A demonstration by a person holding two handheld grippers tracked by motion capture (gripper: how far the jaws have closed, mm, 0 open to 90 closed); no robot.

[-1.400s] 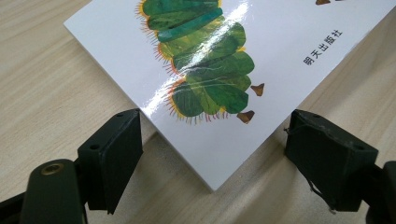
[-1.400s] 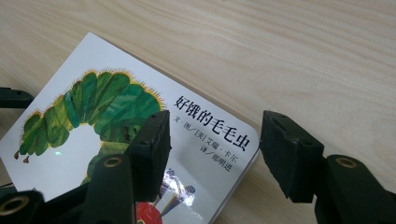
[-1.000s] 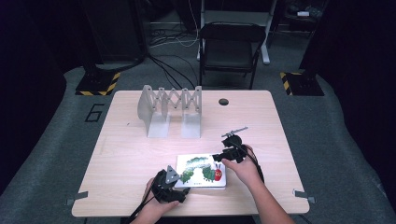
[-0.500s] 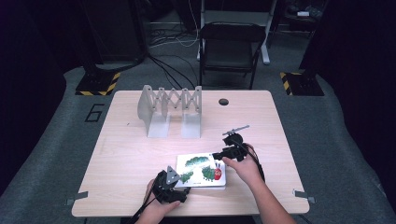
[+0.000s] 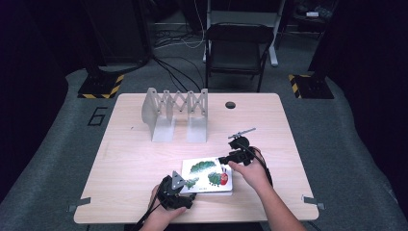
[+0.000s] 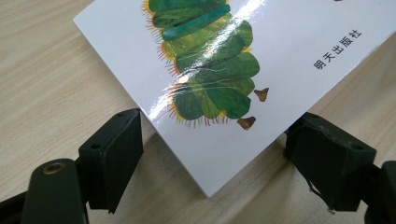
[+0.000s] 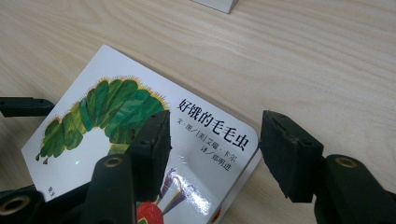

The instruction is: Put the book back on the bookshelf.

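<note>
Lying flat near the front edge of a wooden table: one picture book, white glossy cover up, green caterpillar with a red head, black Chinese title at one corner. Straddling the book's near left corner: left gripper, held in a hand coming from the bottom of the high view, grey three-cornered plate on top; in the left gripper view jaws spread wide, one on each side of the corner, pads clear of the cover and resting low over the tabletop, nothing clamped. Hovering at the book's far right corner: right gripper, held in the other hand; in the right gripper view jaws parted, left jaw above the cover beside the title, right jaw out past the book's edge over bare wood, no grip on anything. Standing well apart toward the far left of the table: grey folding rack with crossed slats and two upright end plates. Set into the tabletop near the far edge: small dark round hole. Placed beyond the table on grey carpet: black chair, loose cables, yellow-and-black striped floor markers.
</note>
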